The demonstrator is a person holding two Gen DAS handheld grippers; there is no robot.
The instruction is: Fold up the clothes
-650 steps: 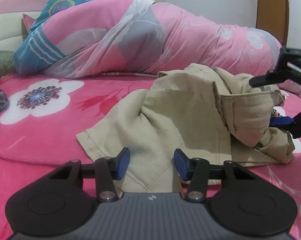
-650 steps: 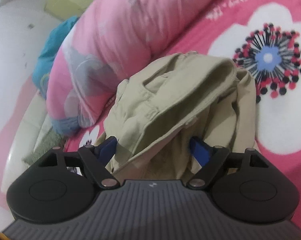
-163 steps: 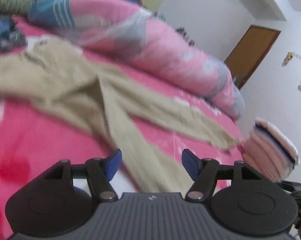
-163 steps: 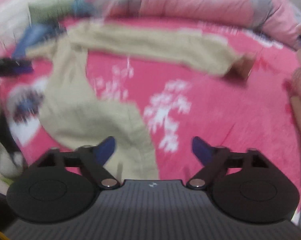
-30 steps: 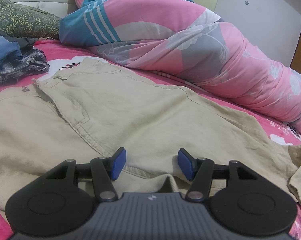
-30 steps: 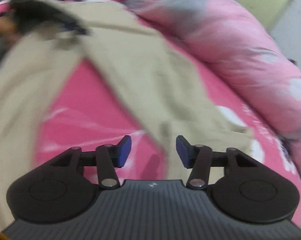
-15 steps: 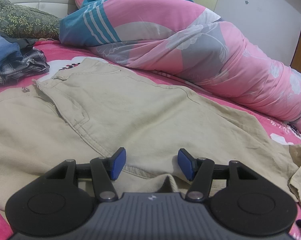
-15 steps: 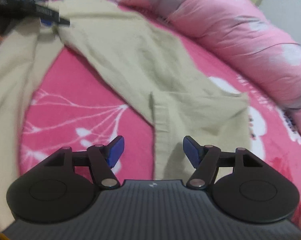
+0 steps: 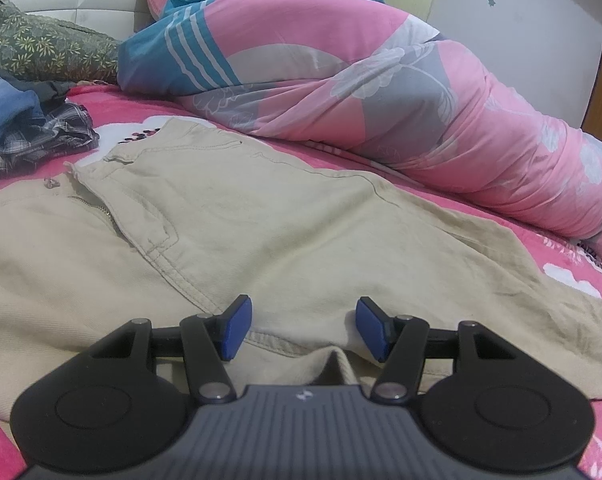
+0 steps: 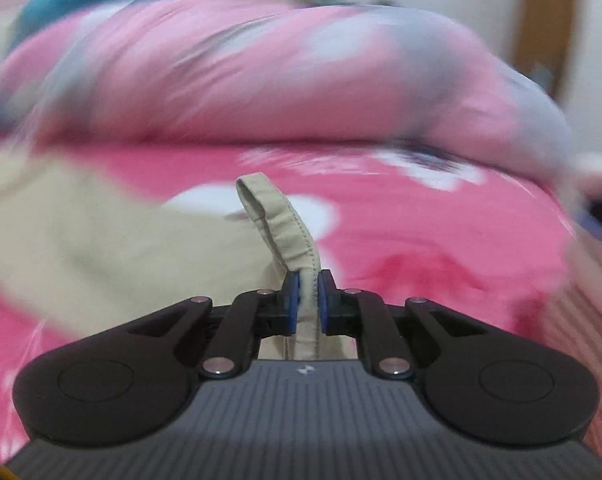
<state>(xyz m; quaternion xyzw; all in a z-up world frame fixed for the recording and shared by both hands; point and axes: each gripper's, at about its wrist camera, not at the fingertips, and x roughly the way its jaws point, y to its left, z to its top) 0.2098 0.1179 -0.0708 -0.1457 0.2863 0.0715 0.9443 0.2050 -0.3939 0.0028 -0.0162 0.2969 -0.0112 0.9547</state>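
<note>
Beige trousers (image 9: pixel 261 220) lie spread on the pink bed, waistband and zip to the left, one leg running off right. My left gripper (image 9: pixel 301 328) rests low over the crotch seam, open, with a small ridge of cloth rising between its fingers near the base; the pads do not press it. In the blurred right wrist view my right gripper (image 10: pixel 308 296) has its jaws closing, the blue pads pinched on the stitched hem (image 10: pixel 277 220) of a trouser leg, which stands up in a loop ahead of the fingertips.
A rolled pink, grey and teal duvet (image 9: pixel 381 80) runs along the far side of the bed. A pile of blue and checked clothes (image 9: pixel 29 128) sits at the left, a green patterned pillow (image 9: pixel 41 48) behind it. Pink flowered sheet (image 10: pixel 421 240) lies bare right of the hem.
My right gripper swung over to the end of the trouser leg, rolled, and went from open to pinched on the hem. The left gripper and the trousers under it stayed put.
</note>
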